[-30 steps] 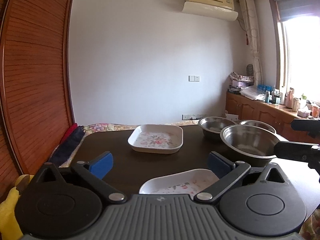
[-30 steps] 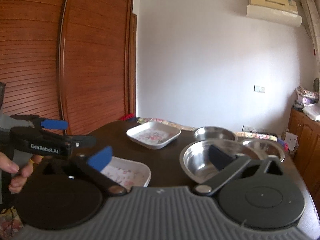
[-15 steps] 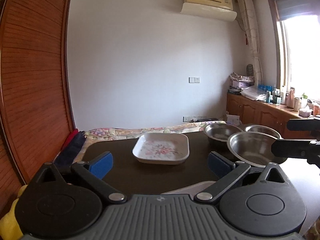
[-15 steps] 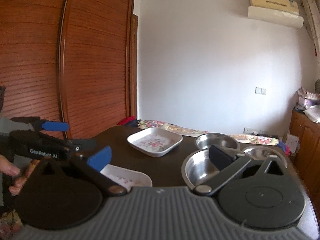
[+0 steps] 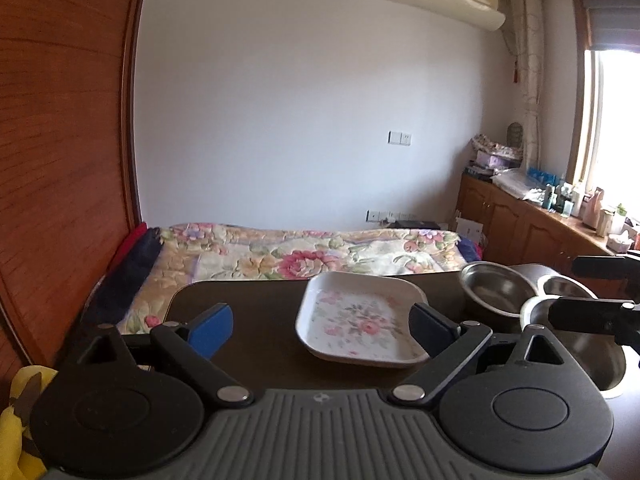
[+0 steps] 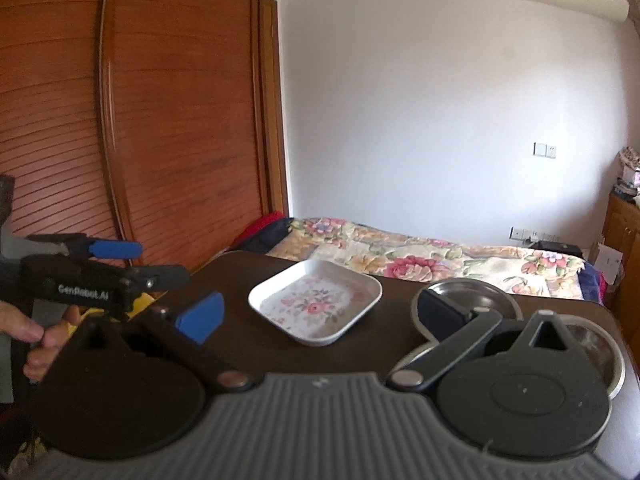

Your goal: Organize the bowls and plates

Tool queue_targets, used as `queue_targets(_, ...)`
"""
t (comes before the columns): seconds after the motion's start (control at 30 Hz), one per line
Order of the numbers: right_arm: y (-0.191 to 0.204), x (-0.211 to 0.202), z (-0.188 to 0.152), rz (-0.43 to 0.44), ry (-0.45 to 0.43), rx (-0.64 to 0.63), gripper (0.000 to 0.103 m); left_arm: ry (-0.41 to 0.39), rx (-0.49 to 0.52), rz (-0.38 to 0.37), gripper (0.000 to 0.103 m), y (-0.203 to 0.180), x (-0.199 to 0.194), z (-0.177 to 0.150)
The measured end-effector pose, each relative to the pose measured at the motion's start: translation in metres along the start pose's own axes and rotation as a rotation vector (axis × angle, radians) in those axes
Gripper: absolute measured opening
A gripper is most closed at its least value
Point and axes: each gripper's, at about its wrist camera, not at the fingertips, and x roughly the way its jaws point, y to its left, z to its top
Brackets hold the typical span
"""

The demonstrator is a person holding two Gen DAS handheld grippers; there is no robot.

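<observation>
My left gripper (image 5: 322,326) jaws spread wide, empty, above dark bench (image 5: 256,312). My right gripper (image 6: 316,316) likewise apart, holding nothing. Floral square plate (image 5: 360,318) on bench at 12 o'clock from left gripper. Steel bowls (image 5: 496,290) clustered at 2 o'clock, just beside plate.

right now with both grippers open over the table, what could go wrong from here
The steel bowls sit bunched close together, so closing the right gripper on one rim may knock its neighbour.

The square floral plate has a low sloped rim; the left gripper could slip off it.

The near plate is hidden under the grippers, so lowering blind may strike it.
</observation>
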Motion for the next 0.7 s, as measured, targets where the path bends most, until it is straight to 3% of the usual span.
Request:
queue_targets(0.13,-0.004,0.028,0.008,0.022,0.05,0.019,0.085,0.033,-0.012,0.009,0.103,0.013,0.027,0.01)
queue_targets(0.3,-0.006,0.056,0.01,0.026,0.111,0.04,0.079,0.073,0.018,0.007,0.103,0.021,0.056,0.017)
queue_targets(0.57,-0.021,0.107,0.009,0.009,0.262,0.13,0.059,0.146,0.021,-0.029,0.098,0.026,0.103,0.014)
queue_targets(0.7,-0.025,0.117,0.009,-0.002,0.298,0.143,0.056,0.179,0.028,-0.05,0.095,0.024,0.121,0.012)
